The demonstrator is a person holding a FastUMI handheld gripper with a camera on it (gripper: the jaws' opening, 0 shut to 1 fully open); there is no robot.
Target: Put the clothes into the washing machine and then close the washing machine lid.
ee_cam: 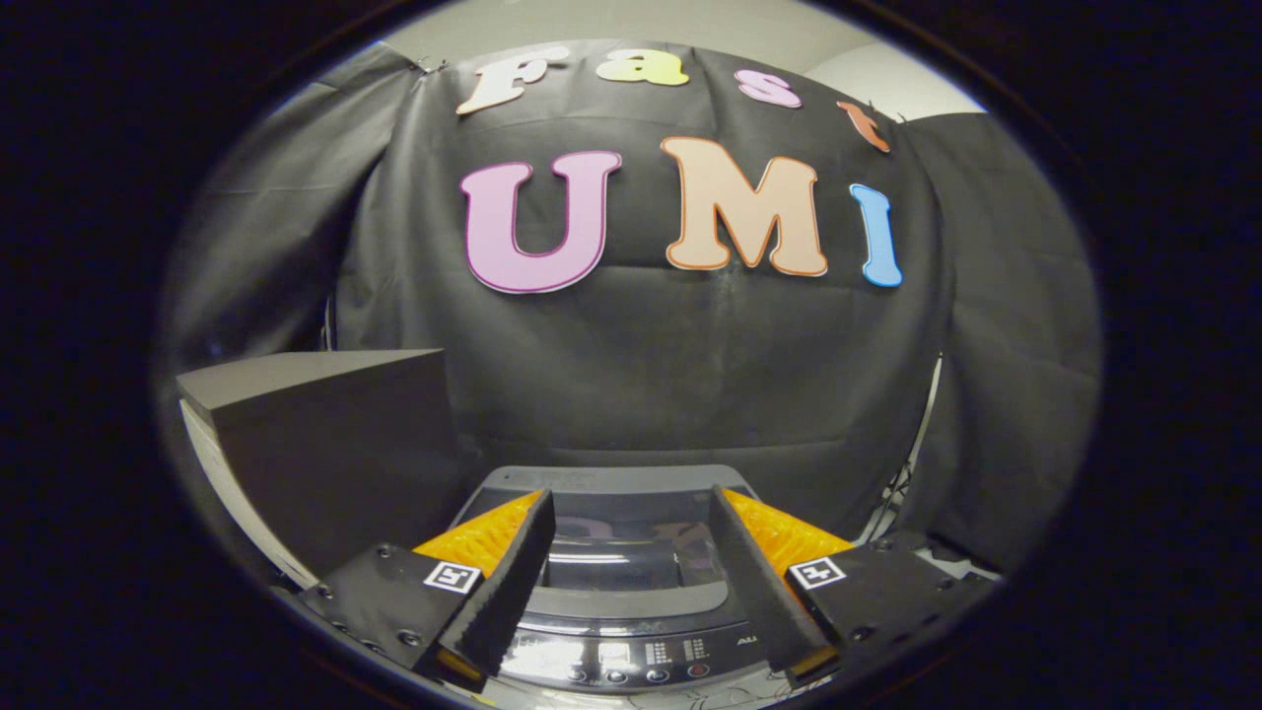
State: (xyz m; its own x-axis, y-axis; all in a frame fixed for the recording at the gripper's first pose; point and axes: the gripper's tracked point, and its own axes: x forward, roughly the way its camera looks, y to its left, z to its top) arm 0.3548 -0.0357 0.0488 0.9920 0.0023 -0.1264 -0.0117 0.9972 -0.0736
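While the gripper (631, 582) hovers with fingers spread and empty, the washing machine (631, 651) sits just below and beyond them, its glossy lid (631, 552) apparently lowered: stiff, probably slippery, best handled at its near edge.

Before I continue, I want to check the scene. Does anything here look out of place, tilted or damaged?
Nothing stands out. The washing machine sits level, its lid down over the tub and the control panel intact. A dark box stands beside it. The gripper is open above the lid, holding nothing.
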